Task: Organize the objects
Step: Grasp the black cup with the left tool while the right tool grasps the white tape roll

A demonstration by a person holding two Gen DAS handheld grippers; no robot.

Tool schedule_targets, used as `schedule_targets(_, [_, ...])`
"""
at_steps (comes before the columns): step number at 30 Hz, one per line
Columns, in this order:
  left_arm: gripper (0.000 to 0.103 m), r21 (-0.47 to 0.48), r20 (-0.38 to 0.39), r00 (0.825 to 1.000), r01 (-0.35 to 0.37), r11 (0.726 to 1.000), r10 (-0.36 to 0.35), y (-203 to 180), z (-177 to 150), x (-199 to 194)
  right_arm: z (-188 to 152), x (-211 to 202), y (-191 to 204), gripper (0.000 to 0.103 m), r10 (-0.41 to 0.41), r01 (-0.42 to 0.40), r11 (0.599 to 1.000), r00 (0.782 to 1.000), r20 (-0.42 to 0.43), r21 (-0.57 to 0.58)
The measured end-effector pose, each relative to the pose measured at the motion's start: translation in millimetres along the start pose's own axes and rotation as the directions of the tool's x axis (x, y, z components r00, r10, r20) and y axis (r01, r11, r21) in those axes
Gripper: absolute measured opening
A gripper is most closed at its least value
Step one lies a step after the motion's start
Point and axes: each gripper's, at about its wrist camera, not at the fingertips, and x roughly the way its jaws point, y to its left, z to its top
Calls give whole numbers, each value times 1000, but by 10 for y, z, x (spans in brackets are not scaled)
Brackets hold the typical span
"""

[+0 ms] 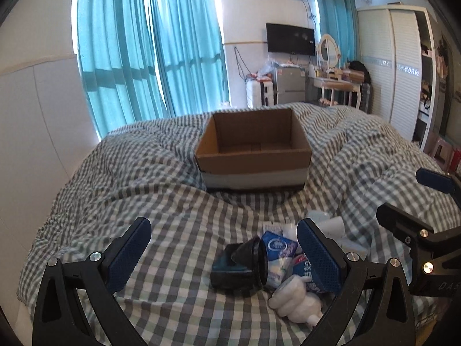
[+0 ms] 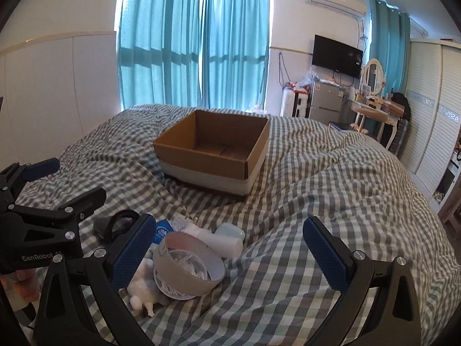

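An open cardboard box (image 1: 253,155) sits empty on the checked bed cover, also in the right wrist view (image 2: 207,158). A pile of small items lies nearer: a black box with a black funnel-shaped cap (image 1: 245,262), blue packets (image 1: 276,248), a white ribbed bottle (image 1: 296,300). In the right wrist view a round beige tub (image 2: 187,268) holding white bits, a white bottle (image 2: 219,242) and a white fluffy toy (image 2: 144,285) lie between the fingers and to the left. My left gripper (image 1: 224,256) is open above the black box. My right gripper (image 2: 230,253) is open and empty.
The checked duvet (image 2: 331,178) is rumpled with folds around the box. Teal curtains (image 1: 149,57), a TV, a fridge, a dressing table (image 1: 340,83) and a wardrobe (image 1: 400,66) stand beyond the bed. Each gripper shows in the other's view (image 1: 417,230) (image 2: 43,222).
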Motion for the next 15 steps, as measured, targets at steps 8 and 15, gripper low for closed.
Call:
schedule_targets(8, [103,2,-138,990,10,1000,-10,-16,-202,368,-171,244,122,100,78,-81,997,992,-101,-19])
schedule_targets(15, [83,24,-176,984,26,999,-22,-41,-310,480,-329,447,344,83,113,-128,989,976,-186,-70])
